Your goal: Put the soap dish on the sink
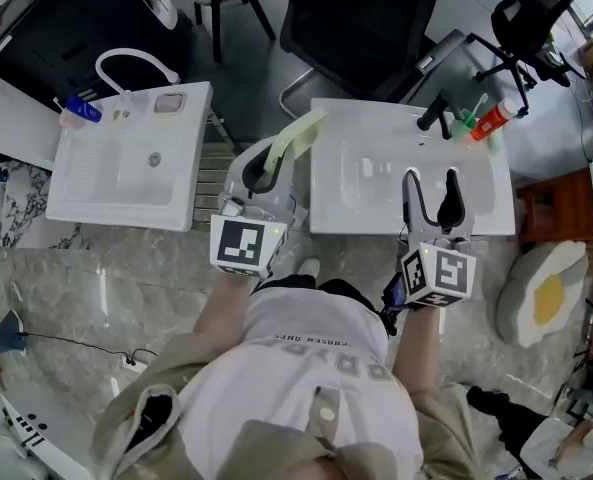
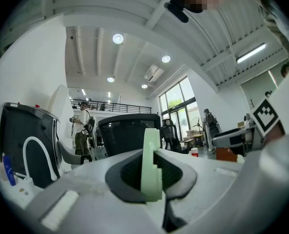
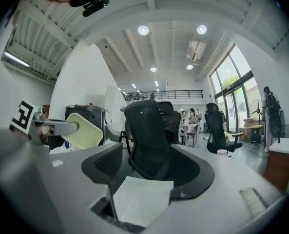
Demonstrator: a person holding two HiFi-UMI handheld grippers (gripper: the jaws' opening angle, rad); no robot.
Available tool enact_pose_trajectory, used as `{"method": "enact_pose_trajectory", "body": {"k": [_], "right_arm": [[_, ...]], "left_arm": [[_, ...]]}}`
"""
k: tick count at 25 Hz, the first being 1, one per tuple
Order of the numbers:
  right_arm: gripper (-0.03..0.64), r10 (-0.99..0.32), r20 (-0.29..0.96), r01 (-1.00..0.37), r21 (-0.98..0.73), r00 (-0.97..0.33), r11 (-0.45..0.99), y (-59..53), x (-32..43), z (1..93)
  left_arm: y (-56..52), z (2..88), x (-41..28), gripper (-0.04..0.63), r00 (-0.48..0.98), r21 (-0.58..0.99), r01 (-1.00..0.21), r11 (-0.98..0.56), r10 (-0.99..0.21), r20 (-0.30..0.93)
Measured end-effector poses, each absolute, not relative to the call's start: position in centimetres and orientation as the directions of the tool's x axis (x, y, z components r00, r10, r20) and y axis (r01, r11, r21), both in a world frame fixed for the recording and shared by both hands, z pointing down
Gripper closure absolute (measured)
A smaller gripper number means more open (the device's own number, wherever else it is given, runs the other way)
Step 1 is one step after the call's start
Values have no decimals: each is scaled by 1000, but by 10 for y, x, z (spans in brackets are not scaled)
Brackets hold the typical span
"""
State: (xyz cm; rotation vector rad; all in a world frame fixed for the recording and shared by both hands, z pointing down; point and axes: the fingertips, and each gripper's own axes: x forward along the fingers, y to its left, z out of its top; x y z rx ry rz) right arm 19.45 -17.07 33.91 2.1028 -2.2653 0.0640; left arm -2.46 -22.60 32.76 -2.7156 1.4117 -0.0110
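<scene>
My left gripper [image 1: 264,171] is shut on a pale green soap dish [image 1: 296,133], which sticks out ahead of the jaws over the gap between two white sinks. Seen from the left gripper view, the dish [image 2: 151,165] stands edge-on, clamped between the dark pads. The right sink [image 1: 366,213] lies just right of the dish, with a black faucet [image 1: 434,114] at its far rim. My right gripper [image 1: 432,186] hangs over that sink's near edge, open with nothing between its fingers. The right gripper view shows the dish [image 3: 84,130] off to the left.
A second white sink [image 1: 96,183] with a white arched faucet [image 1: 131,61] and a blue bottle [image 1: 81,110] stands at the left. An orange bottle [image 1: 496,120] sits on the right sink's far corner. A black office chair [image 1: 361,18] is beyond, and an egg-shaped cushion [image 1: 546,293] lies at the right.
</scene>
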Motion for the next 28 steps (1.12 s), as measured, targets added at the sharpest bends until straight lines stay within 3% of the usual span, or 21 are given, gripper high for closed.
{"method": "enact_pose_trajectory", "body": {"k": [14, 21, 28], "right_arm": [[319, -967, 164, -981, -41, -195, 191, -199, 197, 378], [319, -895, 202, -917, -108, -397, 383, -222, 185, 398], [314, -795, 247, -827, -273, -554, 492, -249, 179, 431]], "left_arm": [[-232, 362, 13, 574, 632, 17, -774, -633, -772, 70], [-232, 375, 42, 574, 652, 70, -758, -648, -752, 95], [-243, 399, 68, 574, 670, 251, -731, -634, -737, 91]]}}
